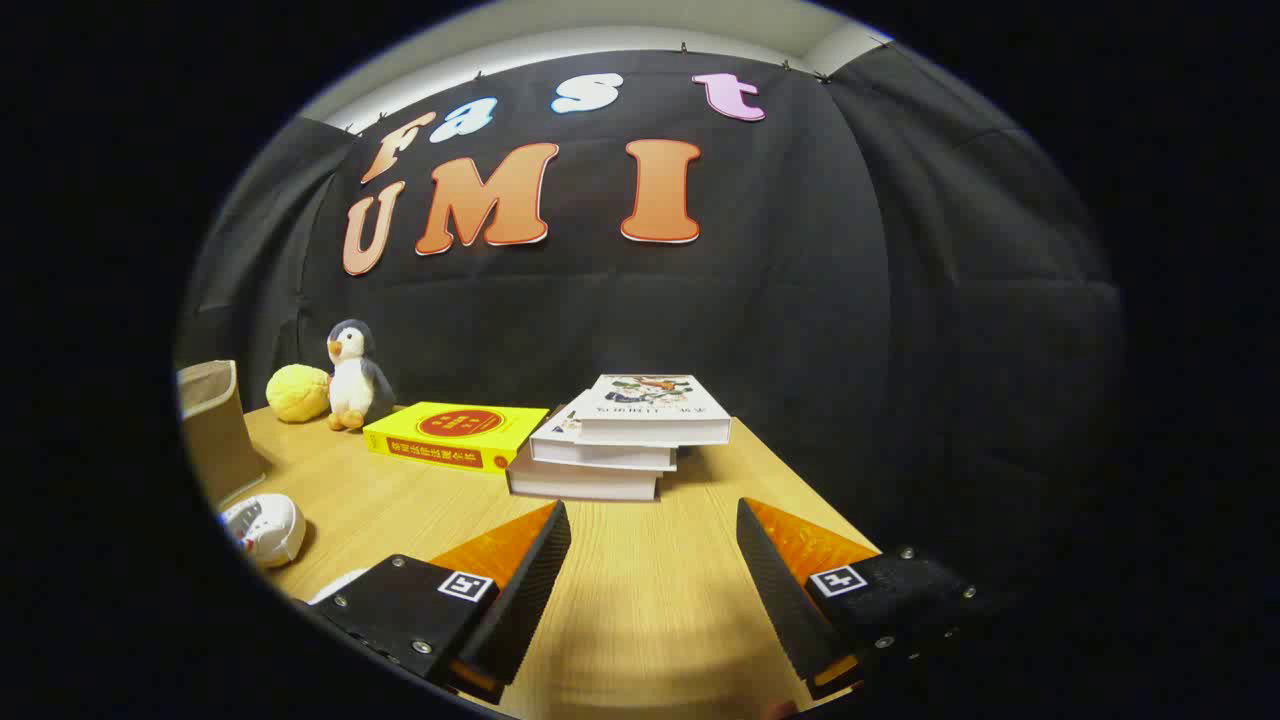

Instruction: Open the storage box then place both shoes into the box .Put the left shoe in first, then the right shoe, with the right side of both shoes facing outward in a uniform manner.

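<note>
Black cloth hung behind the light wooden counter (640, 590) as I watched. My claw (654, 535) hovered above the bare wood with its fingers spread wide, gripping nothing. Just beyond them sat a stack of three white books (620, 440), with a flat yellow book (455, 435) to its left. A white sneaker (268, 528) lay at the near left; behind it stood a beige fabric storage box (215, 430). Far left, a plush penguin (352, 375) stood beside a yellow plush ball (297, 392).

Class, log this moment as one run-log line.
claw: open, holds nothing | white shoe: on table, off to claw's left | stack of books: ahead | task: shoe not yet picked
</note>
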